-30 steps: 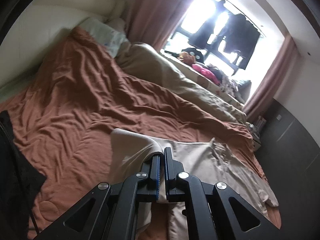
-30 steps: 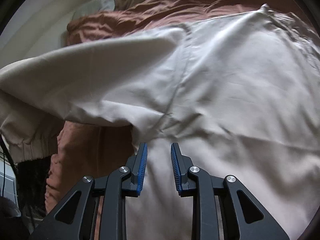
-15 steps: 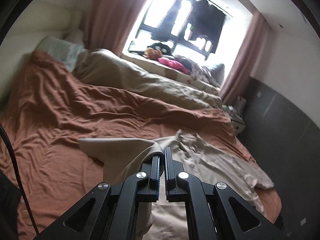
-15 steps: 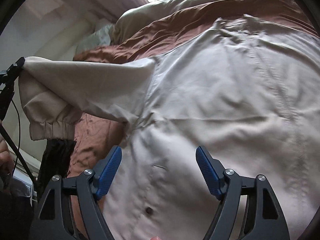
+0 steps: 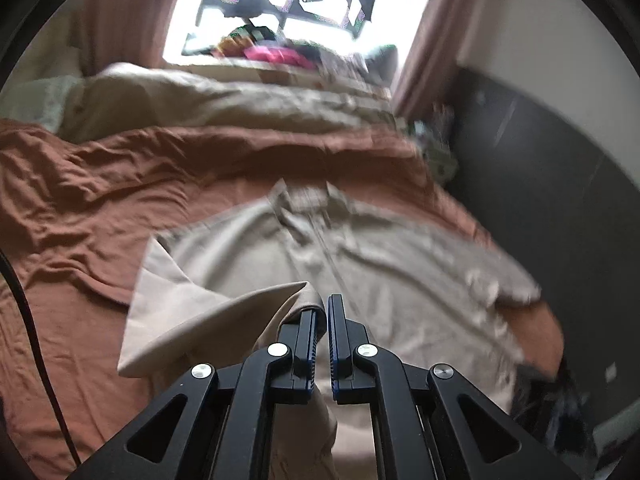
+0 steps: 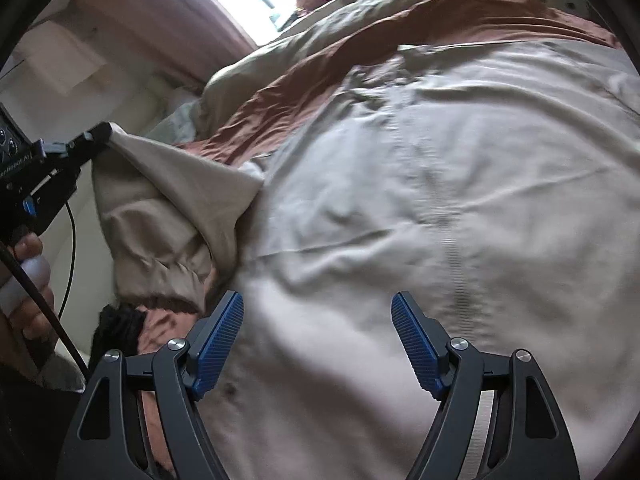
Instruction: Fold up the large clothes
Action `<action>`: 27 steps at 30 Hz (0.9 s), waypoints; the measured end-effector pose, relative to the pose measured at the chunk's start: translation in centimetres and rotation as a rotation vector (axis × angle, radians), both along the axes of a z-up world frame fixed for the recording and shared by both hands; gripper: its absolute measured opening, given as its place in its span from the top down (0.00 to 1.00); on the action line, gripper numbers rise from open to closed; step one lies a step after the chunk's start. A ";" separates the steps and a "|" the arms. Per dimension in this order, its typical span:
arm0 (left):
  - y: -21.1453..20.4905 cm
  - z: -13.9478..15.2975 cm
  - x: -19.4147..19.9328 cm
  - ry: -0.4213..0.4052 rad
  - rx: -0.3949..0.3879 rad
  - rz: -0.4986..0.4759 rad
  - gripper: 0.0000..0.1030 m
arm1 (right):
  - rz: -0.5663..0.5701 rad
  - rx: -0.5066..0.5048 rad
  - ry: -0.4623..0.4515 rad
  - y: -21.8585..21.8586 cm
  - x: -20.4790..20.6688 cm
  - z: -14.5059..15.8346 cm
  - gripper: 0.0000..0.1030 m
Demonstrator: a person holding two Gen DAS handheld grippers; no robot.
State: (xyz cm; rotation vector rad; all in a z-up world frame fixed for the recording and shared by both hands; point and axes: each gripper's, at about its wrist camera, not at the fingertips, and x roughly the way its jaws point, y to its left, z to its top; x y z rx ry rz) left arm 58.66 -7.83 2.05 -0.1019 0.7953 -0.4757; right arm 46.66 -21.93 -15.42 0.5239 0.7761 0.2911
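My left gripper (image 5: 322,316) has its jaws clamped on the sleeve (image 5: 208,312) of the beige jacket (image 5: 360,264), lifting it at 9 o'clock of the body. Jacket lies zipper-up on the rust bedsheet (image 5: 92,200). My right gripper (image 6: 318,340) hangs above the jacket front with jaws wide apart, nothing between them. Around: tan duvet (image 5: 208,100) at 12 o'clock, dark garment (image 6: 116,328) off the bed edge at 8 o'clock under the raised sleeve, black cable (image 5: 28,320) at left. Far window clutter is blurred.

Left claw (image 5: 323,320) pinched closed; right claw (image 6: 318,344) spread wide.
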 end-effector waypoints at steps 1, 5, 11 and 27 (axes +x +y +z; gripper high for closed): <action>-1.4 -1.3 0.2 0.044 0.035 -0.038 0.96 | -0.010 0.004 0.002 -0.6 -0.3 -0.1 0.27; -2.9 -4.9 0.3 0.216 0.000 -0.118 0.62 | -0.047 0.020 -0.003 -2.2 -1.8 0.1 0.27; -1.4 -6.0 -2.3 0.260 -0.048 -0.118 0.21 | -0.043 0.004 -0.007 -2.2 -3.3 0.6 0.27; 12.0 -3.1 -8.4 0.099 -0.032 0.124 0.21 | 0.121 -0.177 -0.031 7.1 -0.4 2.6 0.27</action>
